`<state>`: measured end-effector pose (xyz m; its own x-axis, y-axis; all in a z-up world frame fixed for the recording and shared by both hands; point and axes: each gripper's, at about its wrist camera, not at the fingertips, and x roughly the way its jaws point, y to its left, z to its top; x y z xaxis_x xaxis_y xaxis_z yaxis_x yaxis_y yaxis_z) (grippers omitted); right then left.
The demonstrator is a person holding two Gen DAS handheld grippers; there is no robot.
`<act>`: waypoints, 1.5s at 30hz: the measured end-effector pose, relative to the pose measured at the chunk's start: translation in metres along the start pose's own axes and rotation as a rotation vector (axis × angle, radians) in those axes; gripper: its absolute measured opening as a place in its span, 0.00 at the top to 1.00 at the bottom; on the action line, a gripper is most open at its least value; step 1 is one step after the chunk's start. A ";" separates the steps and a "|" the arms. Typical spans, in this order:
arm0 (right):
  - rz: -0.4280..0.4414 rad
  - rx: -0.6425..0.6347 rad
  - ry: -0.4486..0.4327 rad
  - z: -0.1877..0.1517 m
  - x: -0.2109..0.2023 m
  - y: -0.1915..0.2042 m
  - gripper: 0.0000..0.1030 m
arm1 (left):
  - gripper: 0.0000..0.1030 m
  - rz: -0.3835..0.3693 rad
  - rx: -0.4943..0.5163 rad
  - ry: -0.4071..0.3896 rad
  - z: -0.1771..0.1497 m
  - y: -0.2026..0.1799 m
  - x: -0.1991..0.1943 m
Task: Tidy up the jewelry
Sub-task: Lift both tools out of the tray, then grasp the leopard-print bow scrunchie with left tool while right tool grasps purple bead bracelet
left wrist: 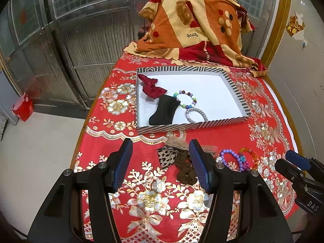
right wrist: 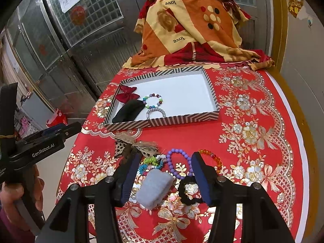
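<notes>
A striped box lid (left wrist: pixel 237 85) (right wrist: pixel 212 93) with a white floor holds a red bow (left wrist: pixel 152 86) (right wrist: pixel 127 94), a black cloth piece (left wrist: pixel 163 110) (right wrist: pixel 128 110), a multicoloured bead bracelet (left wrist: pixel 185 99) (right wrist: pixel 154 101) and a silver bangle (left wrist: pixel 196 114) (right wrist: pixel 156 112). My left gripper (left wrist: pixel 161 156) is open above the cloth, over a leopard bow (left wrist: pixel 167 156) and brown scrunchie (left wrist: pixel 183 169). My right gripper (right wrist: pixel 167 171) is open around a grey band (right wrist: pixel 154 189), a purple bead bracelet (right wrist: pixel 179 162) (left wrist: pixel 229 156) and a black scrunchie (right wrist: pixel 187 190). An orange bracelet (right wrist: pixel 214 160) (left wrist: pixel 250 155) lies beside them.
A red floral tablecloth (left wrist: pixel 263 129) (right wrist: pixel 253 125) covers the table. A patterned orange blanket (left wrist: pixel 194 22) (right wrist: pixel 192 26) is heaped at the far edge. Metal doors stand behind. A red box (left wrist: pixel 22 107) sits on the floor at left.
</notes>
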<state>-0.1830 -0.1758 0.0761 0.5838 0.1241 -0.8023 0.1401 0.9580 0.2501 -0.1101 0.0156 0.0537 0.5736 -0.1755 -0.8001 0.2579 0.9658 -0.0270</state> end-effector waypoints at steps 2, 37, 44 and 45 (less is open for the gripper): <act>0.000 0.000 0.003 -0.001 0.000 -0.001 0.49 | 0.44 0.000 -0.003 0.003 -0.001 0.000 0.000; -0.057 0.069 0.143 -0.040 0.045 -0.084 0.48 | 0.44 -0.173 -0.142 0.320 -0.023 0.014 0.086; -0.014 0.050 0.164 -0.031 0.070 -0.090 0.56 | 0.44 -0.130 -0.133 0.361 -0.027 0.002 0.113; -0.014 0.027 0.167 -0.030 0.074 -0.088 0.57 | 0.44 -0.124 -0.127 0.363 -0.027 0.000 0.116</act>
<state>-0.1762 -0.2429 -0.0218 0.4408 0.1541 -0.8843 0.1704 0.9529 0.2510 -0.0645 0.0003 -0.0548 0.2261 -0.2350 -0.9453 0.1970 0.9614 -0.1919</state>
